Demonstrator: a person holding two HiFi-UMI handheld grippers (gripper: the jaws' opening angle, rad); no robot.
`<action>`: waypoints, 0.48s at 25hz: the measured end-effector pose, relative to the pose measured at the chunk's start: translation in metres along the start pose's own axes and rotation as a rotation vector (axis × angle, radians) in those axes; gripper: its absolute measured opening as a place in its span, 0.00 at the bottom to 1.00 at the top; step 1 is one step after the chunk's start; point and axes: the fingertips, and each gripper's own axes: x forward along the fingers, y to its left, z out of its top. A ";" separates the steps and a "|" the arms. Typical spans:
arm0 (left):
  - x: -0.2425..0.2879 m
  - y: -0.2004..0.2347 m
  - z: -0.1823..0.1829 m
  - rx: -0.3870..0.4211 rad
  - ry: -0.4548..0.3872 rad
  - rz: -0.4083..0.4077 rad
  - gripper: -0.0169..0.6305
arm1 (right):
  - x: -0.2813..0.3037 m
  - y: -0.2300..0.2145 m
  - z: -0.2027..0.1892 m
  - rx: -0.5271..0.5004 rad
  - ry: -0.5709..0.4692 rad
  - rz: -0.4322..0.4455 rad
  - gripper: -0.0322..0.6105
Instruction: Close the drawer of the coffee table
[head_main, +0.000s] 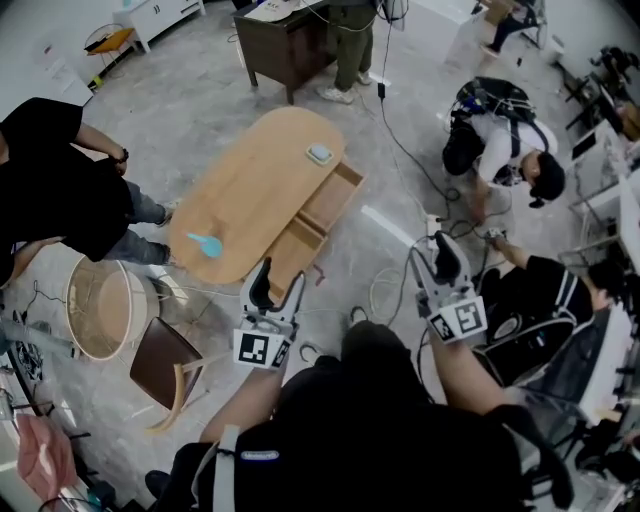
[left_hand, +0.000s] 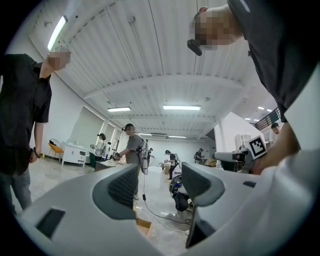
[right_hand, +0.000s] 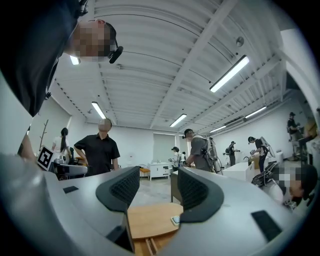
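Now we are looking down at the oval wooden surface (head_main: 250, 190), which is carrying a blue item (head_main: 205, 244) and a small pale object (head_main: 319, 153). We are holding the left tool (head_main: 281, 272) near its lower edge, jaws apart and gripping nothing. The drawer (head_main: 330, 200) is standing pulled out from the surface's right side. Further right, we are holding the right tool (head_main: 432, 255) over the floor, jaws likewise apart and empty.

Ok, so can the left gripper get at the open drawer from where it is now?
Probably yes. The left gripper hangs open and empty just short of the drawer, which stands pulled out of the coffee table, and the head view shows nothing between them.
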 end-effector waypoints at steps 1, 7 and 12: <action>0.004 0.001 -0.002 0.005 0.003 -0.007 0.43 | 0.005 -0.002 -0.003 0.006 0.003 -0.002 0.38; 0.037 0.006 -0.031 0.045 0.036 -0.033 0.43 | 0.041 -0.029 -0.049 0.022 0.036 -0.002 0.38; 0.088 0.011 -0.071 0.017 0.053 -0.001 0.43 | 0.086 -0.071 -0.106 0.042 0.072 0.020 0.38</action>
